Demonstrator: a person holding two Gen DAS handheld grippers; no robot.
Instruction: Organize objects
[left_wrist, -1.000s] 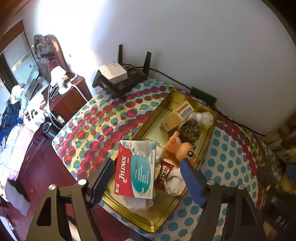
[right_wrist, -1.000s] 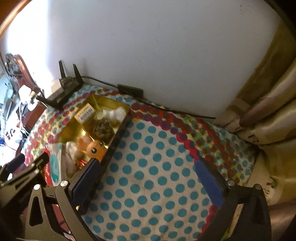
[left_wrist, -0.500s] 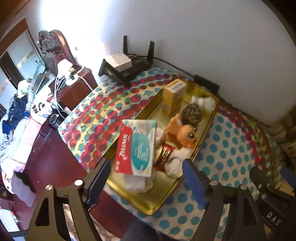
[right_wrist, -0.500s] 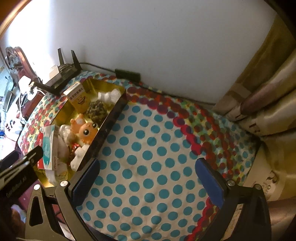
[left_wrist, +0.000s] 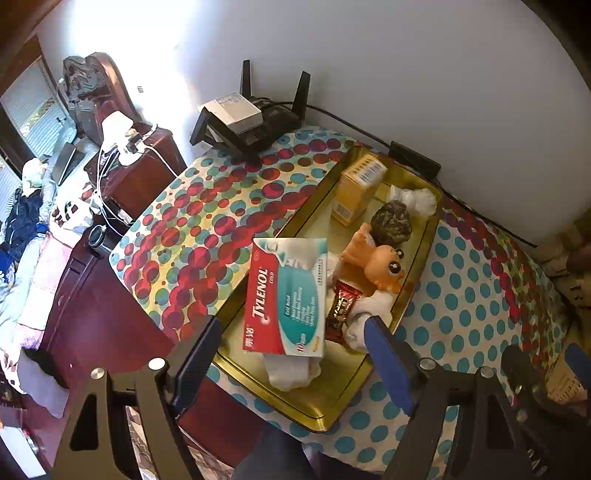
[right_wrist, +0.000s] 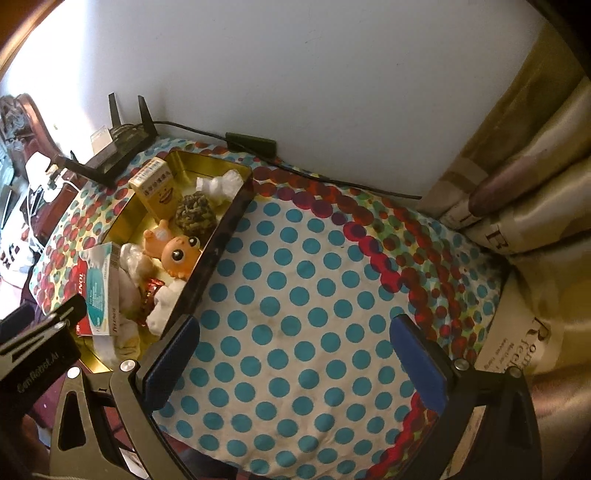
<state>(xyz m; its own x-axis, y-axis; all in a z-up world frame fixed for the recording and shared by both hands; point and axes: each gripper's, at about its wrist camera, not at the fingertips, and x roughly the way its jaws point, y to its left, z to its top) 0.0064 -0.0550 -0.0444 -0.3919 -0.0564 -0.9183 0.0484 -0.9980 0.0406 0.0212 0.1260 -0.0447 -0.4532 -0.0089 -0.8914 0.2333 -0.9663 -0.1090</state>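
Observation:
A gold tray (left_wrist: 334, 406) (right_wrist: 221, 160) on the dotted tablecloth holds a Tylenol box (left_wrist: 286, 295) (right_wrist: 96, 291), an orange toy figure (left_wrist: 380, 262) (right_wrist: 177, 251), a yellow box (left_wrist: 356, 188) (right_wrist: 157, 188), a dark woven ball (left_wrist: 391, 221) (right_wrist: 195, 214), a red wrapped candy (left_wrist: 341, 308), and white crumpled tissues (left_wrist: 413, 195) (right_wrist: 218, 186). My left gripper (left_wrist: 291, 352) is open and empty above the tray's near end. My right gripper (right_wrist: 293, 358) is open and empty over the bare cloth right of the tray.
A black router (left_wrist: 255, 122) (right_wrist: 122, 147) with a white box on it stands at the table's back left by the wall. A cable and black adapter (right_wrist: 251, 142) run along the wall. Beige curtains (right_wrist: 524, 177) hang at the right. A wooden cabinet (left_wrist: 136, 173) stands left.
Both grippers have pulled back and risen a little, so the tray sits farther ahead. The yellow box, flat a second ago, now stands upright in the tray. Both stay open.

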